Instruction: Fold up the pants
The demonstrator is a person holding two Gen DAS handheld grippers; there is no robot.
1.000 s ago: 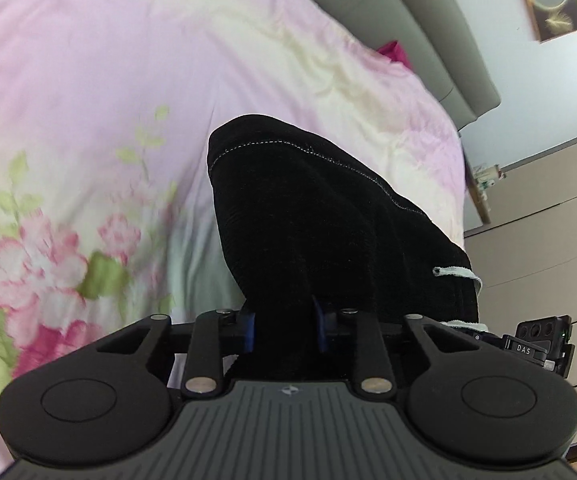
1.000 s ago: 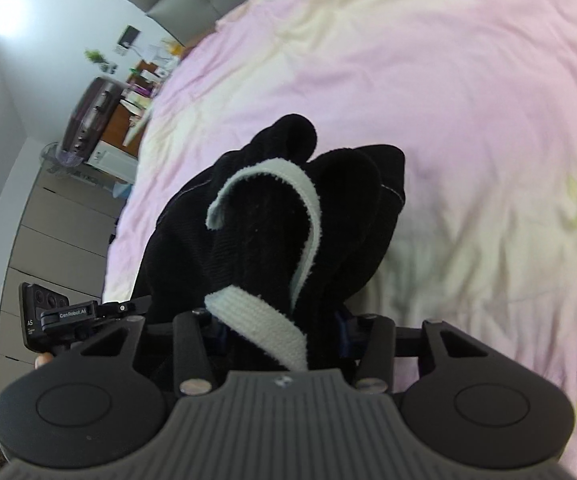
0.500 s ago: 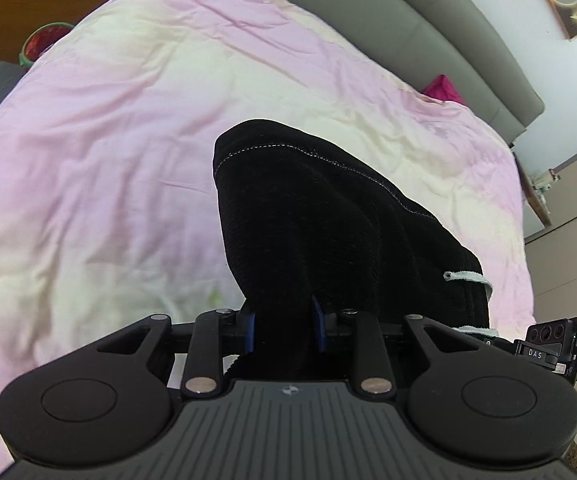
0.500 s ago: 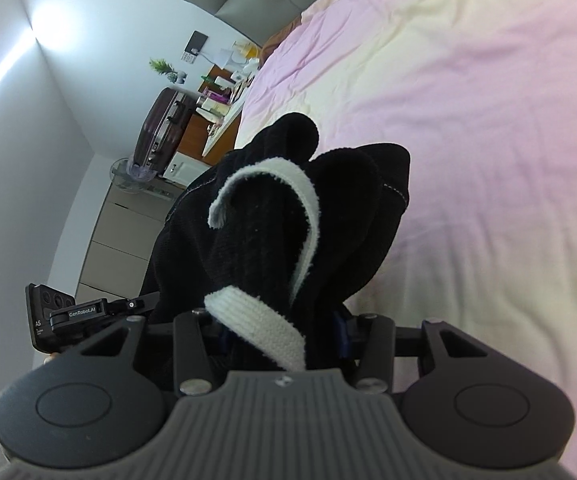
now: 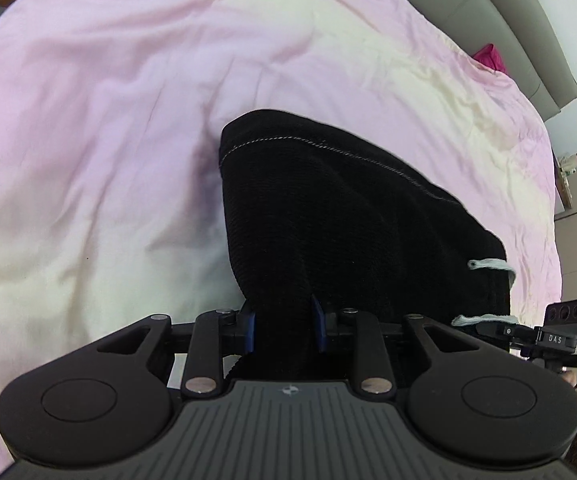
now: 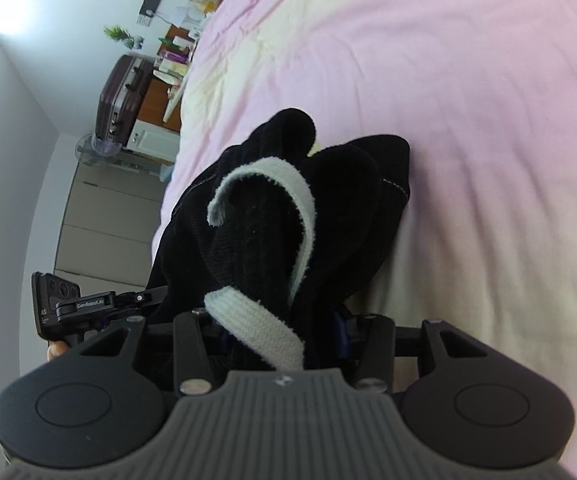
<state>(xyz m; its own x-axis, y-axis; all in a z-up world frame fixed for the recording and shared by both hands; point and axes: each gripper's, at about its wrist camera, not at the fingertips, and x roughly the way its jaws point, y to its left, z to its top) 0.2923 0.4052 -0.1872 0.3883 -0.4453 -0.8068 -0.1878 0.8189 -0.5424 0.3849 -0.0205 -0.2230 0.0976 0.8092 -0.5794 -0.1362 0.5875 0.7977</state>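
The black pants (image 5: 328, 216) hang bunched from both grippers above the pink bed cover (image 5: 108, 100). My left gripper (image 5: 283, 326) is shut on a fold of the black cloth, with a stitched hem running across the top. My right gripper (image 6: 284, 336) is shut on the pants (image 6: 280, 216) at the waist, where a white drawstring (image 6: 288, 200) loops over the cloth. The white drawstring also shows in the left wrist view (image 5: 488, 265). The fingertips of both grippers are mostly hidden by cloth.
The grey headboard (image 5: 500, 20) runs along the far side of the bed. A magenta cushion (image 5: 488, 56) lies by it. A dark suitcase (image 6: 122, 92) and a cluttered wooden desk (image 6: 172, 52) stand beyond the bed edge, with pale drawers (image 6: 100, 220) below.
Both grippers have moved with the pants towards the head of the bed. The flower print has left the left view. The holds on the cloth are unchanged.
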